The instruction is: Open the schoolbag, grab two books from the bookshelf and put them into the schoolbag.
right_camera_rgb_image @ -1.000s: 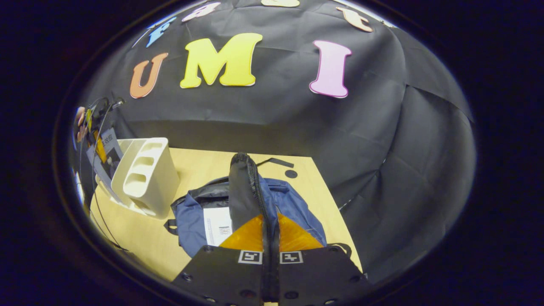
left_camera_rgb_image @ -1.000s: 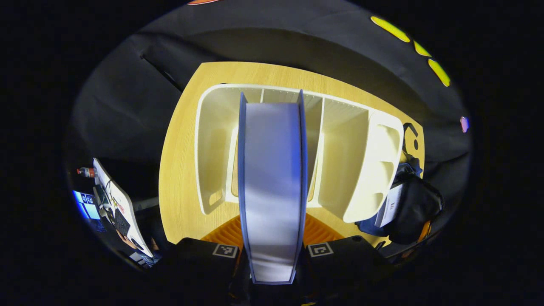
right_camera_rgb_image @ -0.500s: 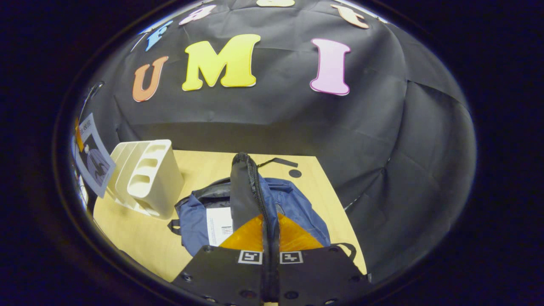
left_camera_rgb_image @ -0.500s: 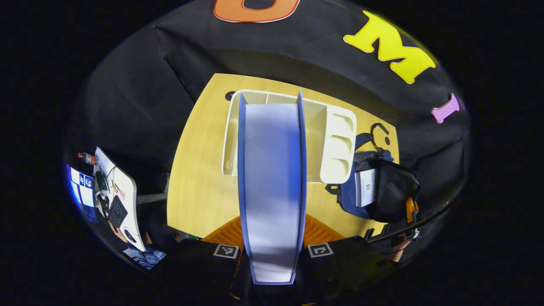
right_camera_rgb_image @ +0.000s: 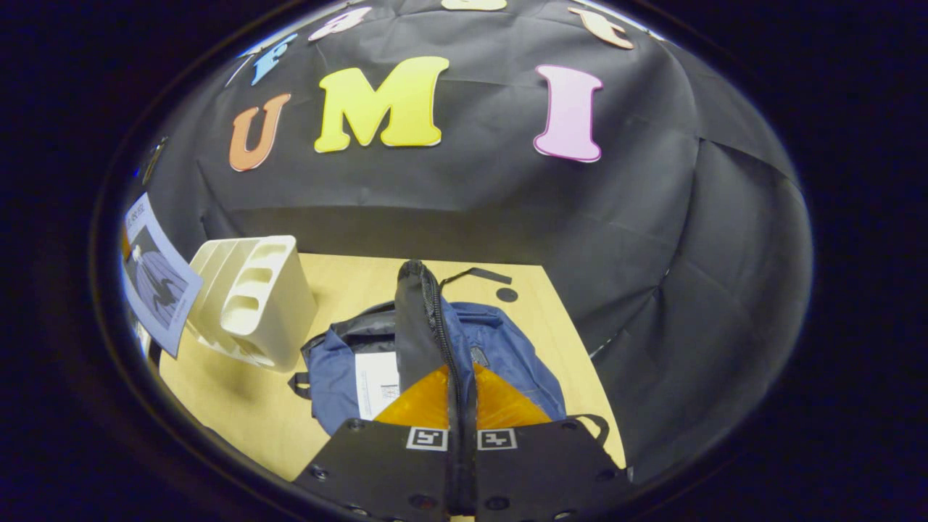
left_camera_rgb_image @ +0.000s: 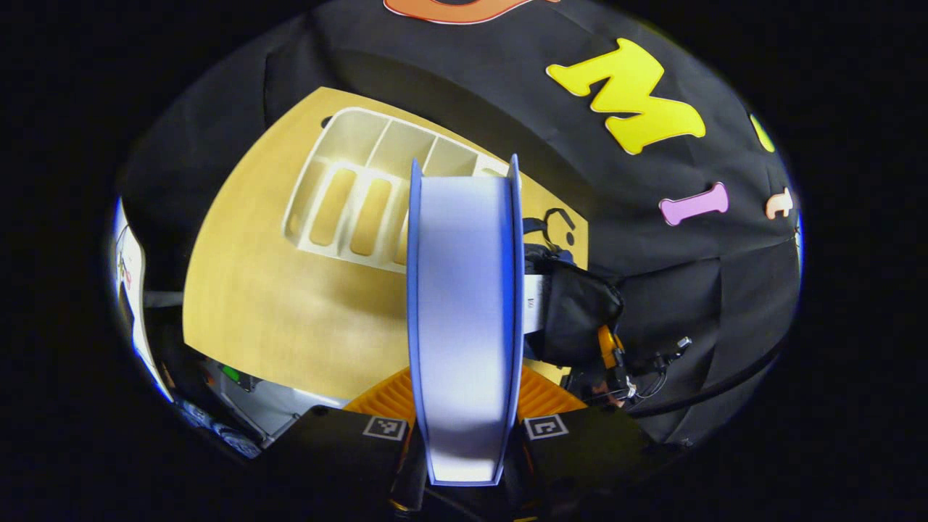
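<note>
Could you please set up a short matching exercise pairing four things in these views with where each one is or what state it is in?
Things:
1. book
2. bag flap
3. bookshelf
4. white sheet

States:
A. lies inside the open schoolbag
B. stands empty on the table
C. clamped in the left tool
D. pinched and lifted by the right tool

Pairs: 1-C, 2-D, 3-B, 4-A
</note>
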A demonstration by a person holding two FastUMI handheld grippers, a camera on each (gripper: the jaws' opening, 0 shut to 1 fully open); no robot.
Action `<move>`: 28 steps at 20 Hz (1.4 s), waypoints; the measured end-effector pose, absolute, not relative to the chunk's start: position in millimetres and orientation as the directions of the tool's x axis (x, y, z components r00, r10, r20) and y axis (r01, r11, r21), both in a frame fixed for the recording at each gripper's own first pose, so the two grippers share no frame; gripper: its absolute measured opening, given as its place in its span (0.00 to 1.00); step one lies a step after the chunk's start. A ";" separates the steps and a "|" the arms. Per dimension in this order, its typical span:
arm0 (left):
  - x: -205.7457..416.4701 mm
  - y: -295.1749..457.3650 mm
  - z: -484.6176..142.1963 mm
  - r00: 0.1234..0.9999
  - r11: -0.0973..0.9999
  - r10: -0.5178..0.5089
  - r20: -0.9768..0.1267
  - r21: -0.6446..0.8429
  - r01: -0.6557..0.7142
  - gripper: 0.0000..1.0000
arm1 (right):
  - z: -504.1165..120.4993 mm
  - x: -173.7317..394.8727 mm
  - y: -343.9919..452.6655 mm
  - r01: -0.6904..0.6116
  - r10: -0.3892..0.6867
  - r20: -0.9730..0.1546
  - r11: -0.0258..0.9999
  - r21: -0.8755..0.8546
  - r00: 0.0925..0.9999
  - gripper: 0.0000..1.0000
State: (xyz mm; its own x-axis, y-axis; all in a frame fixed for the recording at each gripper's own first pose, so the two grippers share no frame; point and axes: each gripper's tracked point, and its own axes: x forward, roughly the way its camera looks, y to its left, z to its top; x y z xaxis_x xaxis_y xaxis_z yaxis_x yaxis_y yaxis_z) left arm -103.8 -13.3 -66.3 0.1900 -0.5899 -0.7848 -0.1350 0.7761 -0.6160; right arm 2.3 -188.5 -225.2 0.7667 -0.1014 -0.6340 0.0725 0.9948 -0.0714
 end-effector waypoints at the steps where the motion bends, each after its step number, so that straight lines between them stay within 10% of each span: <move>1: -106.3 -23.6 -69.9 0.196 0.758 -0.615 -0.764 -0.641 -0.122 0.45 | -226.1 2.6 -187.8 0.072 -0.102 -0.635 0.995 -0.072 0.766 0.00; 28: -93.5 -290.6 -218.2 0.229 0.532 -0.820 -0.525 -0.846 -0.037 0.45 | -206.5 3.1 -198.7 0.049 -0.096 -0.667 0.995 -0.089 0.739 0.00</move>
State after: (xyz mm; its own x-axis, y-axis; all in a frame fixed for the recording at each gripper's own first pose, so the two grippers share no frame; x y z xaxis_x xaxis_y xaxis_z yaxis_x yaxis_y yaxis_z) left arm -93.5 -290.6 -218.2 0.2288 -0.8196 -0.5253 -0.0367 0.5320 -0.8460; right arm 3.1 -198.7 -206.5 0.7389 -0.0958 -0.6670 0.0486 0.9948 -0.0891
